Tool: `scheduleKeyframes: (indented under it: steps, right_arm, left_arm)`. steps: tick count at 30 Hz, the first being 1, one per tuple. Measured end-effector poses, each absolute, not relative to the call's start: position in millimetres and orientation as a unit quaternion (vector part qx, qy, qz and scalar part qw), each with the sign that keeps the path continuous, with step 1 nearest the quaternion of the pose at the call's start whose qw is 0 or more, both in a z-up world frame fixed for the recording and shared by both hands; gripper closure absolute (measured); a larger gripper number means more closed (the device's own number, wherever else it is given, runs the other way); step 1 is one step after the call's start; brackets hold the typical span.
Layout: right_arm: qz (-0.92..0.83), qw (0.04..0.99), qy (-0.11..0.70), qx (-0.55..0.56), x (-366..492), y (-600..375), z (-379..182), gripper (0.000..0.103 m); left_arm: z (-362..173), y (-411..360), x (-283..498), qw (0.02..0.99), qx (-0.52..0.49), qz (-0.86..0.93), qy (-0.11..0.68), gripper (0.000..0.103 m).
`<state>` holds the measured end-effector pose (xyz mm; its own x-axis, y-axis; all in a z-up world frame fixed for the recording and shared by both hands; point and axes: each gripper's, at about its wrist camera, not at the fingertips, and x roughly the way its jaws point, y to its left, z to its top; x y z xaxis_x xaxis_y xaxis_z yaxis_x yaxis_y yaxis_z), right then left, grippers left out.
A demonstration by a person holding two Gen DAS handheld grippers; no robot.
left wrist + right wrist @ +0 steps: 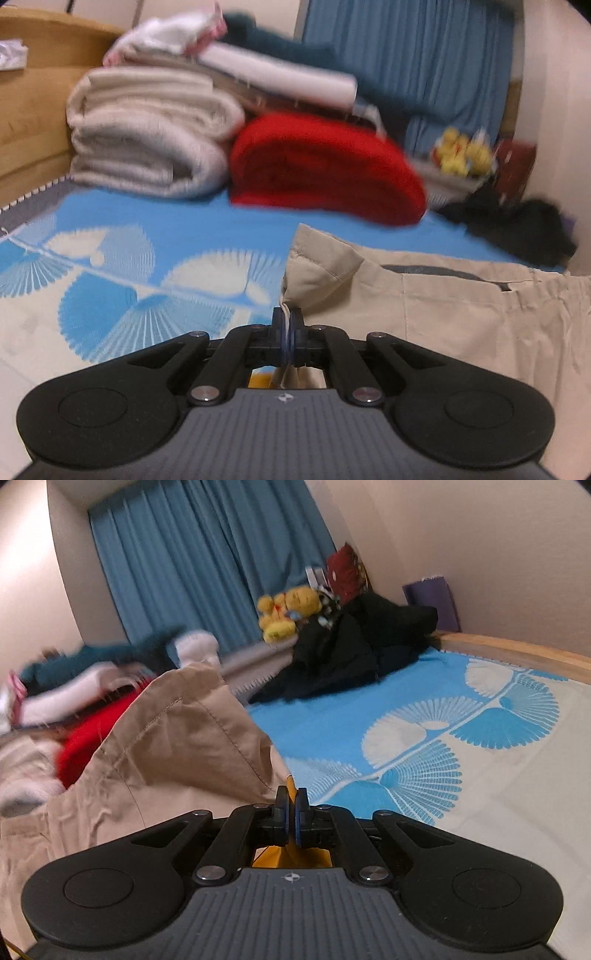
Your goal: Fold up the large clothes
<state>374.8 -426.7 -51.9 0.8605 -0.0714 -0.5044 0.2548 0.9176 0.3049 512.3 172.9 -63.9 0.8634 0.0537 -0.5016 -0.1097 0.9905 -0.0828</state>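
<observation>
A bed sheet (110, 266) printed with blue and white fans covers the mattress, and on it lies the beige garment (461, 321), spread toward the right in the left wrist view and heaped up at the left in the right wrist view. Behind it sit a folded cream blanket (147, 136), a red blanket (325, 166), a black heap of clothing (351, 653) and a yellow plush toy (288, 609) before blue curtains (207, 554). The left gripper (288, 325) has its fingers pressed together, pinching a hemmed edge of the beige garment. The right gripper (291, 805) is likewise closed on a fold of the same fabric, with something yellow showing between and below its pads.
</observation>
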Motion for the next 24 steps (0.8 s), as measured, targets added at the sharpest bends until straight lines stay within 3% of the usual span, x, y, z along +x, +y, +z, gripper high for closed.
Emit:
scheduleKeyframes:
  steps: [7, 10, 13, 16, 17, 18, 20, 23, 24]
  right_arm:
    - [-0.132, 0.899, 0.398, 0.124, 443, -412, -142, 0.101]
    - [-0.146, 0.889, 0.426, 0.086, 451, -398, -166, 0.101]
    - [-0.15, 0.891, 0.424, 0.055, 453, -385, -159, 0.098]
    - [-0.177, 0.896, 0.391, 0.11, 440, -401, -133, 0.09]
    - [-0.183, 0.9, 0.375, 0.13, 431, -405, -119, 0.086]
    - [-0.182, 0.903, 0.363, 0.138, 422, -406, -107, 0.086]
    - [-0.15, 0.917, 0.345, 0.132, 400, -403, -82, 0.084]
    - [-0.088, 0.921, 0.359, 0.122, 368, -396, -66, 0.083]
    - [-0.071, 0.914, 0.38, 0.124, 360, -397, -71, 0.078]
  left_arm:
    - [-168, 183, 557, 0.908, -0.005, 0.118, 0.401, 0.103]
    - [-160, 193, 556, 0.916, -0.015, 0.106, 0.388, 0.103]
    - [-125, 192, 546, 0.931, -0.004, 0.098, 0.351, 0.088]
    - [-90, 194, 520, 0.94, -0.048, 0.066, 0.332, 0.087]
    - [-82, 192, 509, 0.94, -0.064, 0.032, 0.333, 0.082]
    - [-79, 188, 500, 0.936, -0.074, -0.01, 0.343, 0.074]
    - [-85, 179, 484, 0.92, -0.08, -0.076, 0.376, 0.068]
    - [-124, 156, 473, 0.872, -0.041, -0.102, 0.477, 0.066]
    - [-137, 150, 470, 0.861, -0.018, -0.082, 0.502, 0.066]
